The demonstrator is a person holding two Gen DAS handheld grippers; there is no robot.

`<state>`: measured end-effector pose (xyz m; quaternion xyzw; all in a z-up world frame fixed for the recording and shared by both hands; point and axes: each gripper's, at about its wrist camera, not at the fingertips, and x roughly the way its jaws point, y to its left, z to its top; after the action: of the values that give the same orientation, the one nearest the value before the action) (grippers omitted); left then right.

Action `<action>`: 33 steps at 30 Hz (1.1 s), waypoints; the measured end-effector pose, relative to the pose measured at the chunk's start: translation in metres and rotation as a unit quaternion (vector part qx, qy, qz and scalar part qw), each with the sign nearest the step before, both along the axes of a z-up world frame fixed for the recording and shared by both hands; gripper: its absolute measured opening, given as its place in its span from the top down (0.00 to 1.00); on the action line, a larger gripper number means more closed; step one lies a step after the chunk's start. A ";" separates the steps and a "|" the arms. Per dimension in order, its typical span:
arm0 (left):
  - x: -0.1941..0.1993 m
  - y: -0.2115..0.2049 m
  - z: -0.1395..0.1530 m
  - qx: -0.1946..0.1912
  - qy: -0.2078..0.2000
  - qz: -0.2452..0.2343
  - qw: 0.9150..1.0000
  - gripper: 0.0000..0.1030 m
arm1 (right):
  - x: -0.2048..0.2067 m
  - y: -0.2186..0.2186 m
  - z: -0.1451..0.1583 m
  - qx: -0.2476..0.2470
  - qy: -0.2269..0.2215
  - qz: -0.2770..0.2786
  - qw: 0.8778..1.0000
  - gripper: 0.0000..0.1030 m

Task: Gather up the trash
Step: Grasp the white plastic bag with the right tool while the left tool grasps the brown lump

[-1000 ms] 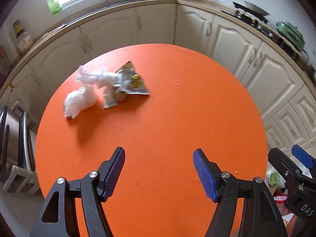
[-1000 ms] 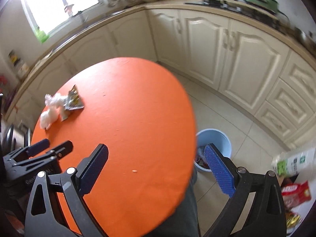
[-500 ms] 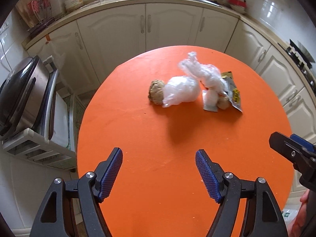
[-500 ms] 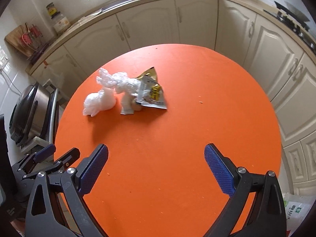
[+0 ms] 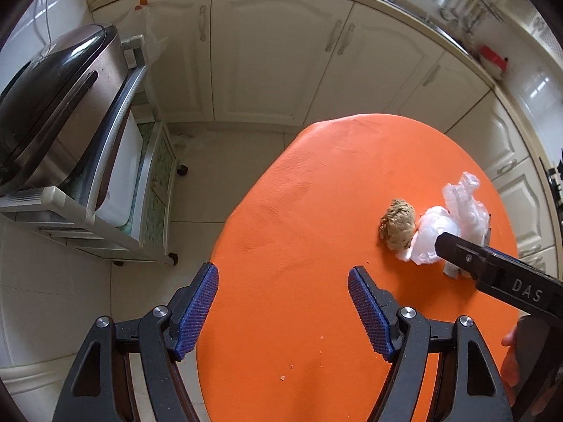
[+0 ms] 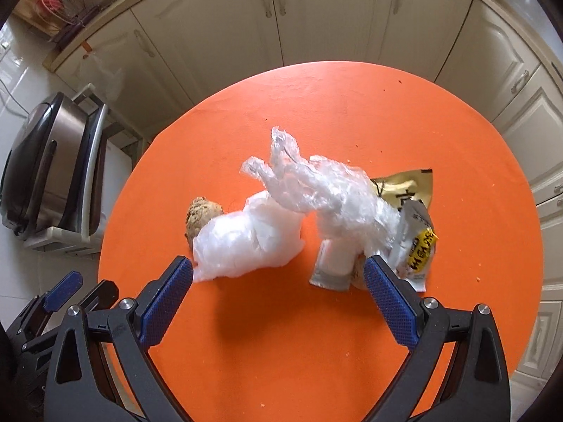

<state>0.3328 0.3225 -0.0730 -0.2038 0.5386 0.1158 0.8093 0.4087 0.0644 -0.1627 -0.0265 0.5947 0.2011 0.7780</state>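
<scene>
- right gripper (image 6: 278, 281) jaws spread wide, nothing between the pads, hovering just short of the trash pile
- left gripper (image 5: 283, 307) also released and empty, over the near edge of the round orange table (image 5: 316, 183), pile well off to its right
- nearest: crumpled white plastic bag (image 6: 246, 242), with a brown crumbly lump (image 6: 200, 216) touching its far side
- beyond: clear crinkled film (image 6: 316, 186) and yellow-black foil snack wrapper (image 6: 418, 242), mid-table
- tip: drop straight over the white bag and pinch its bulk, not a loose edge

Trash pile mid orange tabletop (image 6: 352, 334): crumpled clear plastic wrap (image 6: 316, 190), white bag (image 6: 246, 242), brown lump (image 6: 200, 218), yellow snack wrapper (image 6: 415, 225), all touching.
</scene>
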 end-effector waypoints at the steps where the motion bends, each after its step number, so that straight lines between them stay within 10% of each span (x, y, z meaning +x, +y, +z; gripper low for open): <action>1: 0.003 0.002 -0.003 -0.003 0.004 0.003 1.000 0.30 | 0.005 0.004 -0.004 0.000 0.005 0.002 1.000 0.04; 6: 0.029 0.013 -0.024 -0.021 0.015 0.007 1.000 0.30 | 0.011 0.019 -0.013 -0.010 0.002 0.019 1.000 0.04; 11: 0.051 0.011 -0.028 -0.030 0.013 -0.001 0.999 0.30 | 0.014 0.022 -0.013 0.024 0.024 0.046 0.998 0.50; 19: 0.073 -0.005 -0.029 -0.041 0.007 -0.023 0.999 0.30 | 0.008 0.013 -0.022 0.000 0.018 0.080 0.997 0.39; 23: 0.075 -0.007 -0.033 -0.044 0.011 -0.019 0.999 0.30 | 0.000 0.014 -0.024 -0.031 -0.010 0.091 0.995 0.59; 33: 0.080 -0.027 -0.025 -0.040 0.003 -0.035 0.999 0.30 | 0.001 -0.028 0.003 0.035 0.010 0.060 0.998 0.61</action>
<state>0.4129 0.2959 -0.0975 -0.2167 0.5516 0.0667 0.8027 0.4093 0.0359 -0.1600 -0.0330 0.5922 0.2680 0.7592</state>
